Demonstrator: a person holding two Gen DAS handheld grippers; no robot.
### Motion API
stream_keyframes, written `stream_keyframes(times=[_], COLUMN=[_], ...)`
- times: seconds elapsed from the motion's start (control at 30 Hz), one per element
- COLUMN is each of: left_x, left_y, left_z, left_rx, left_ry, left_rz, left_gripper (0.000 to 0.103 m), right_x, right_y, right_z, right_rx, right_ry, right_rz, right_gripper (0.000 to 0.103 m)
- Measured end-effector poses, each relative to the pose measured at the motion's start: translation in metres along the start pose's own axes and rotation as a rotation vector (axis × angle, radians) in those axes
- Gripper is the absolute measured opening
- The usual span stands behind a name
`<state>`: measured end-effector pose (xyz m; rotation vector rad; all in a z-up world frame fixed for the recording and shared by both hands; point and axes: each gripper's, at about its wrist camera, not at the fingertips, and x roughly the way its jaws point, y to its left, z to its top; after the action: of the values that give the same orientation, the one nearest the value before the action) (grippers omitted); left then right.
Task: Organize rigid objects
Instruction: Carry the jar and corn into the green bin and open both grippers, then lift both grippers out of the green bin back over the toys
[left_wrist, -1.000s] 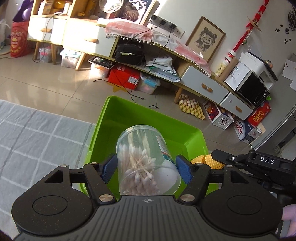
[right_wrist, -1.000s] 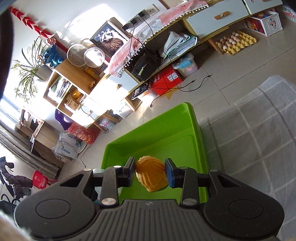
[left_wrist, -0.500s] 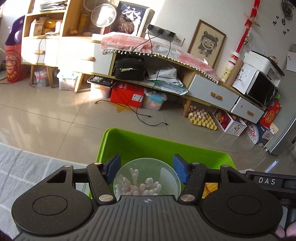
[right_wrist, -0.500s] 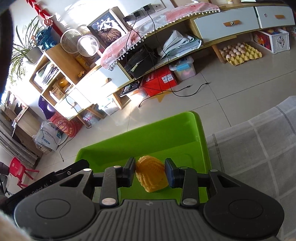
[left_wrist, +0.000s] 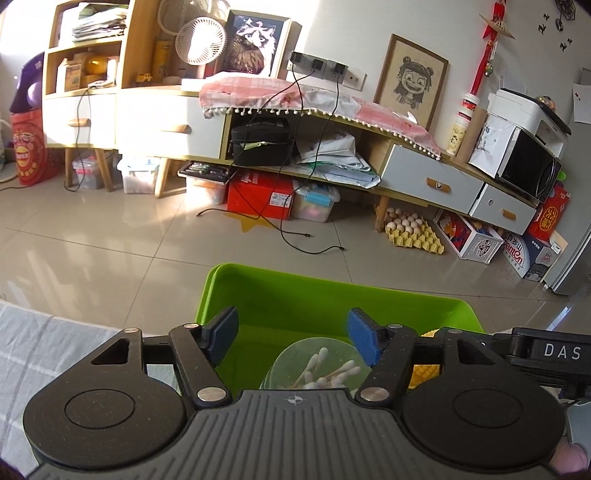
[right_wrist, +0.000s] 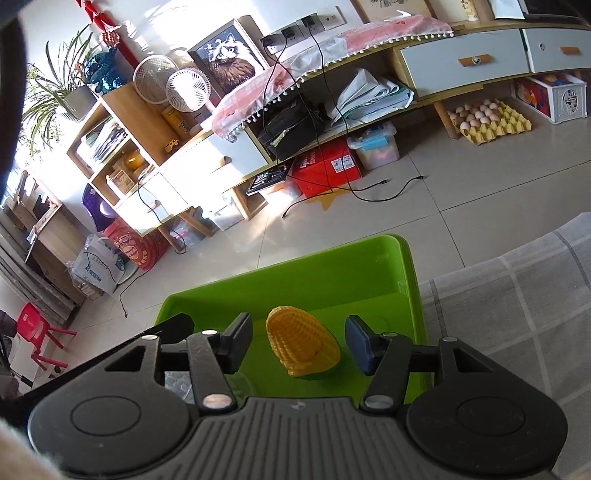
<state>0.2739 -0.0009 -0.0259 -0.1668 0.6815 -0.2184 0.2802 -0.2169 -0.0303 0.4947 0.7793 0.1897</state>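
A clear cotton-swab jar (left_wrist: 317, 363) stands in the green bin (left_wrist: 332, 295). My left gripper (left_wrist: 291, 338) is open above it, its blue pads apart from the jar's sides. A yellow toy corn (right_wrist: 301, 347) lies in the same green bin (right_wrist: 295, 280). My right gripper (right_wrist: 299, 345) is open around the corn, with gaps on both sides. The corn also shows in the left wrist view (left_wrist: 424, 373) beside the right gripper's body. The jar shows faintly in the right wrist view (right_wrist: 177, 384) behind the left finger.
The bin sits at the edge of a grey checked cloth (right_wrist: 517, 314) (left_wrist: 44, 350). Beyond lies tiled floor with a long low cabinet (left_wrist: 295, 140), boxes, cables and an egg tray (left_wrist: 410, 230).
Both grippers have opened. The left has let go of the swab jar, now standing in the bin. The right has let go of the corn, now lying in the bin.
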Motion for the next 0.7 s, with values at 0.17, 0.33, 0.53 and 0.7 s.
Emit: stream_keyframes(times=[0.17,0.33,0.53,0.7], left_x=[-0.019,-0.04,-0.077,-0.106], left_y=[-0.003,-0.008,-0.012,-0.019], left_z=[0.001,-0.003,-0.003,-0.006], left_rx=[0.002,0.006,0.016,0.052], left_ry=[0.01,0.015,-0.031,-0.042], left_rz=[-0.014,-0.016,0.01,0.032], left_gripper=[0.083,0.089,0.099,0.099], right_x=[-0.022,-0.048,-0.083,-0.114], right_y=[0.002,0.01,0.021,0.032], right_z=[-0.002,-0.011,-0.018,-0.02], right_rx=[-0.021,-0.044,-0.077,-0.079], right_ry=[-0.007,-0.002,-0.009,-0.004], right_rz=[-0.007,0.004,0.009,0.039], right_gripper=[0.037,0.043,0.047,0.052])
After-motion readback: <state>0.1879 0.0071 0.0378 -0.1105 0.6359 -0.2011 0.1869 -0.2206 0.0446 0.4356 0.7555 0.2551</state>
